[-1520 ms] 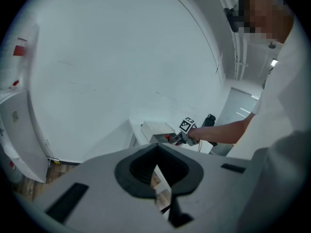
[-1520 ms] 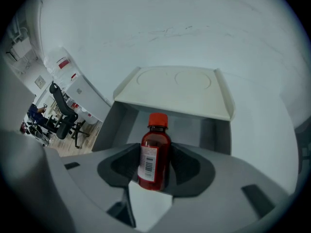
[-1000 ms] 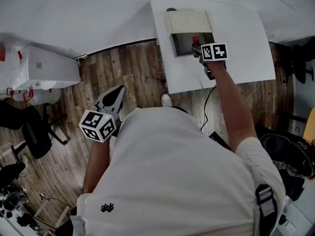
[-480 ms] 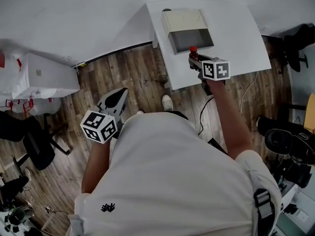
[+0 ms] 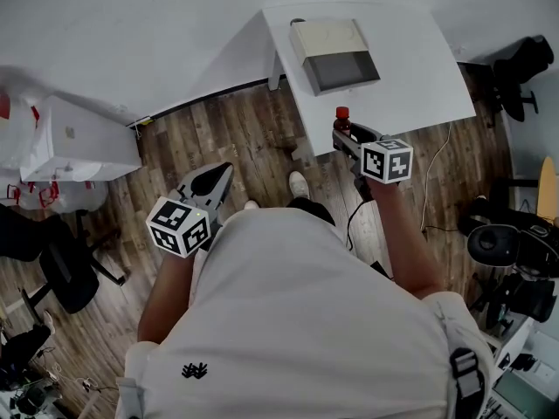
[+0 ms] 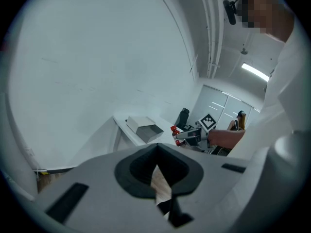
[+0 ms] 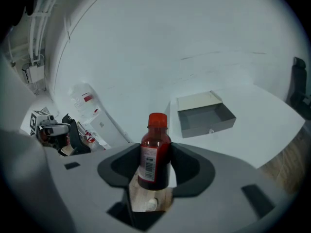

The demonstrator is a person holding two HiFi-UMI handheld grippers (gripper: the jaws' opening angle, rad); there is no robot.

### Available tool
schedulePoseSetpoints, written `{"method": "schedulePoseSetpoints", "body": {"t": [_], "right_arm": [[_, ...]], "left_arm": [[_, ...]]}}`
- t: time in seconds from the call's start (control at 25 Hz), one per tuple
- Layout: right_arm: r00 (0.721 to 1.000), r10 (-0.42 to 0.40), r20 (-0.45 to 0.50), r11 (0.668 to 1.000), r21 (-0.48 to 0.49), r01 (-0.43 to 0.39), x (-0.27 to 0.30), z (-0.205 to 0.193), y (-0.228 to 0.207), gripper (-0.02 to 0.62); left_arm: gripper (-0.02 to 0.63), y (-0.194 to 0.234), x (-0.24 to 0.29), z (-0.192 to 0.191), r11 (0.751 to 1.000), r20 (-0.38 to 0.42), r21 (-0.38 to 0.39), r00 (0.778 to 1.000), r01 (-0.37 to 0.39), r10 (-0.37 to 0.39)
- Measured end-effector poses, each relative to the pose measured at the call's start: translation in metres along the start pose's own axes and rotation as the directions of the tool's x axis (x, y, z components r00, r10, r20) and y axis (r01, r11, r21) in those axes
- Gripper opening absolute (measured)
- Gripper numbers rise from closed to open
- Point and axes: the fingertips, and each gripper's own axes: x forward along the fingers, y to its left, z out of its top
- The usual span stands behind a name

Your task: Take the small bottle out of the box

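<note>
A small bottle (image 5: 341, 121) of dark red liquid with a red cap stands upright between the jaws of my right gripper (image 5: 343, 136), which is shut on its body (image 7: 154, 155). It hangs near the front edge of the white table (image 5: 419, 68), well clear of the box. The box (image 5: 336, 52), grey inside with a cream lid folded back, sits open at the table's far side (image 7: 205, 114). My left gripper (image 5: 220, 171) hangs low over the wooden floor, shut with nothing in it (image 6: 156, 148). The left gripper view shows the bottle (image 6: 174, 129) and box (image 6: 144, 128) far off.
A white cabinet (image 5: 74, 133) stands on the floor at the left. Black office chairs stand at the right (image 5: 515, 68) and the lower left (image 5: 52, 260). A cable (image 5: 437, 177) trails off the table's front right corner.
My right gripper has carried the bottle out of the box and back toward me, to the table's front edge. The left gripper has hardly moved.
</note>
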Motion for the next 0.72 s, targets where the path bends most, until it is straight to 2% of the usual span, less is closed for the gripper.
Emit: {"method": "schedulePoseSetpoints", "body": {"t": [0.32, 0.72], "right_arm": [[0.999, 0.03, 0.041, 0.999, 0.017, -0.031, -0.027, -0.029, 0.046, 0.201], [0.997, 0.034, 0.069, 0.999, 0.021, -0.036, -0.056, -0.057, 0.081, 0.201]], "left_arm": [[0.006, -0.002, -0.011, -0.01, 0.999, -0.02, 0.022, 0.999, 0.045, -0.044], [0.006, -0.007, -0.019, -0.021, 0.996, -0.024, 0.044, 0.997, 0.079, -0.078]]}}
